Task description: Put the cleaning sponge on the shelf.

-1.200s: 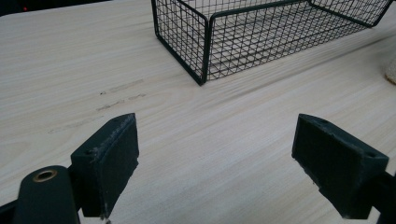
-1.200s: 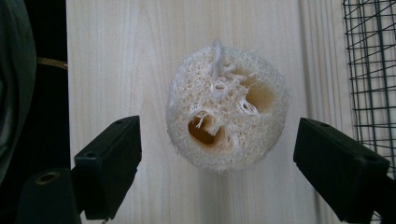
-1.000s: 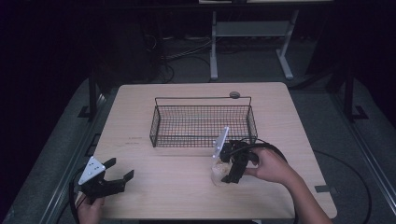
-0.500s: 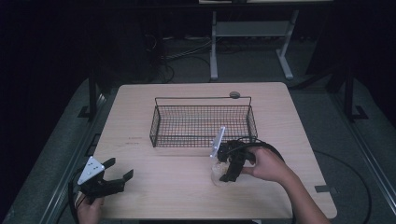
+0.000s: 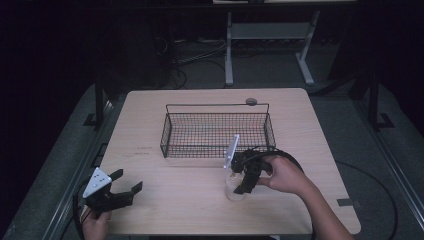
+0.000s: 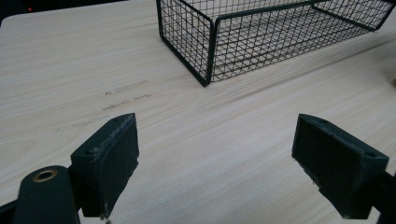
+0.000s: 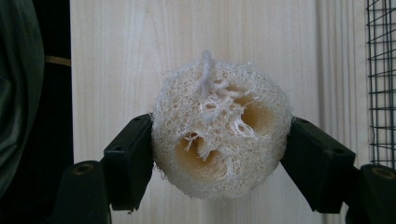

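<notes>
A pale round slice of loofah sponge (image 7: pixel 219 135) with open holes lies on the wooden table (image 5: pixel 150 115), in front of the wire basket. My right gripper (image 7: pixel 219 149) points down at it, and its jaws have just been closing: both pads now press the loofah's sides. In the high view the loofah (image 5: pixel 231 186) shows under the right gripper (image 5: pixel 240 187), which a hand holds from the right. My left gripper (image 5: pixel 128 180) rests low at the table's front left corner, jaws wide apart. The left gripper (image 6: pixel 217 154) has bare tabletop between its pads.
A black wire basket (image 5: pixel 215 106) stands in the middle of the table with nothing in it; its near corner (image 6: pixel 210 42) lies ahead of the left gripper and its mesh (image 7: pixel 380 70) beside the right one. A small dark disc (image 5: pixel 251 101) sits behind the basket.
The right gripper's jaws have drawn in around the loofah. Both hands have stayed where they were.
</notes>
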The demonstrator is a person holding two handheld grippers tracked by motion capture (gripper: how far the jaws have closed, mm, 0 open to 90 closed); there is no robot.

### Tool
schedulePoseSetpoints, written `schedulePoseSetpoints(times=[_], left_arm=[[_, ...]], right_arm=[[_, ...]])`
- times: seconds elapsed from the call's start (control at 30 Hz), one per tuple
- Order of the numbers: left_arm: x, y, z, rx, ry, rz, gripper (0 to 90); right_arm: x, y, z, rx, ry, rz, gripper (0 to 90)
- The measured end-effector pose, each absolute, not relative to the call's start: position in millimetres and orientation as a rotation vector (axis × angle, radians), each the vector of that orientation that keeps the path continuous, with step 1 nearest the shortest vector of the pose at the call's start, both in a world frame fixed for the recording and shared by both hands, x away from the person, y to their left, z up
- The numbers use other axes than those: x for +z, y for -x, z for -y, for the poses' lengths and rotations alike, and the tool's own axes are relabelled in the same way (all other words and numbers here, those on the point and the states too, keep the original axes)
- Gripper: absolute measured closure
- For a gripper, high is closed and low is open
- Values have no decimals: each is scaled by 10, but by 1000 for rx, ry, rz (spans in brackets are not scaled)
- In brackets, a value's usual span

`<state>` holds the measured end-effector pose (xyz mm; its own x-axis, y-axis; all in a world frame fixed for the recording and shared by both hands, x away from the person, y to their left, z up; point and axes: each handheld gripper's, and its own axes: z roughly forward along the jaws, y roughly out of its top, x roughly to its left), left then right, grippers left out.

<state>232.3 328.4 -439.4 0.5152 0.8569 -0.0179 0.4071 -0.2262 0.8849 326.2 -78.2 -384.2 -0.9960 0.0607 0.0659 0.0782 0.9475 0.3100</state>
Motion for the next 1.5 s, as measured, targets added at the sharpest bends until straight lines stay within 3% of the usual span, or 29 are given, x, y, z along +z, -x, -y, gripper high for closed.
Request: schedulePoseSetpoints(times=[1.5], left_arm=[[-4404, -2351, -3263, 607, -1834, -1052, 139]], right_arm=[[-3288, -3680, 763, -548, 100, 3070, 284]])
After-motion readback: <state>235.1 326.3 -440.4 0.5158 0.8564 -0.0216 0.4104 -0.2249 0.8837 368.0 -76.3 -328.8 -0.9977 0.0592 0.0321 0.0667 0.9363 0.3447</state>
